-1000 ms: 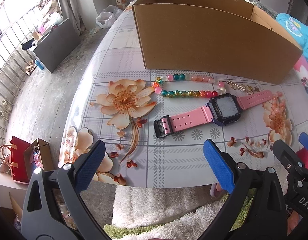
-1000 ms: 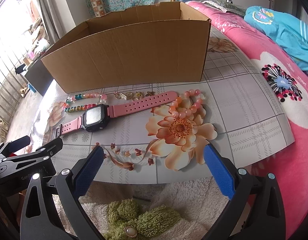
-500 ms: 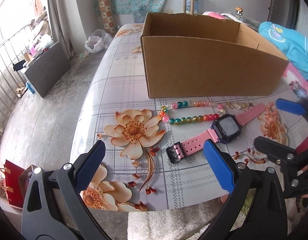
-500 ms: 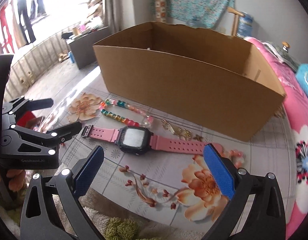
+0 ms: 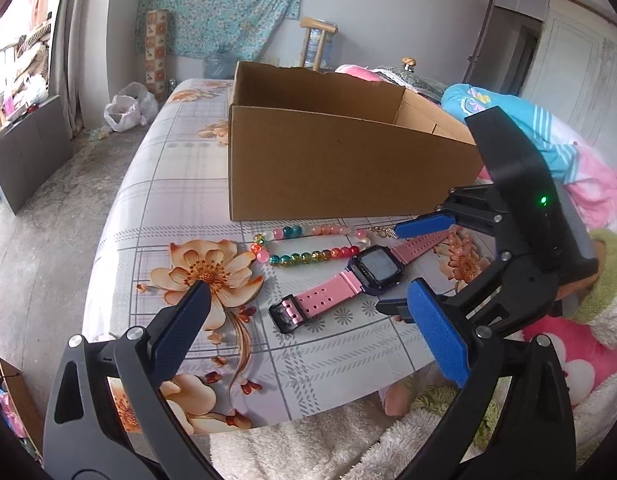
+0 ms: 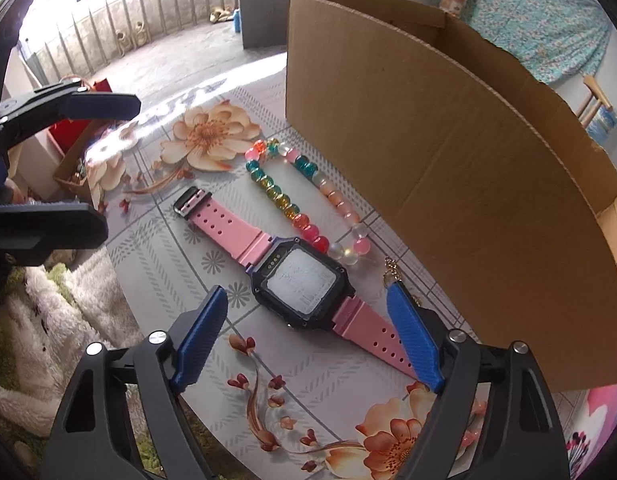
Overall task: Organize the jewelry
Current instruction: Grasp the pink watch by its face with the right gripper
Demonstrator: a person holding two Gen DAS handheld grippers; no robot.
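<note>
My right fingers (image 6: pixel 308 340) point steeply down over the watch (image 6: pixel 300 280), one blue pad on each side of the strap just below its face. They have just been narrowing, yet neither pad presses the strap: the watch lies between them, untouched. My left fingers (image 5: pixel 308 332) are spread wide and hold nothing, hovering near the desk's front edge.

The watch lies flat on the desk (image 5: pixel 180 200), stretched out full length in front of the box (image 5: pixel 340 172). The bead bracelet (image 6: pixel 304 196) lies just beside it, between watch and box, and a small gold chain (image 6: pixel 392 272) lies by my far pad, close to the box wall.

The watch looks light. Its pink strap is soft, rubbery and punched with holes, so I judge it will flop at both ends when lifted. The dark case is hard and squarish, with a smooth glassy face. I would pinch across the case or the thick strap root beside it, where there is something stiff to bite on; a grip far out on the strap would let the case swing.

The beads are round, glossy and glass-like, strung in a loop. They may roll and slip under the ribbed pads, so I would pinch across both strands. The chain is fine and lies flat, likely the hardest to lift.

The box is plain brown corrugated card with an open top. The desk's cover is smooth, printed with checks and orange flowers.
</note>
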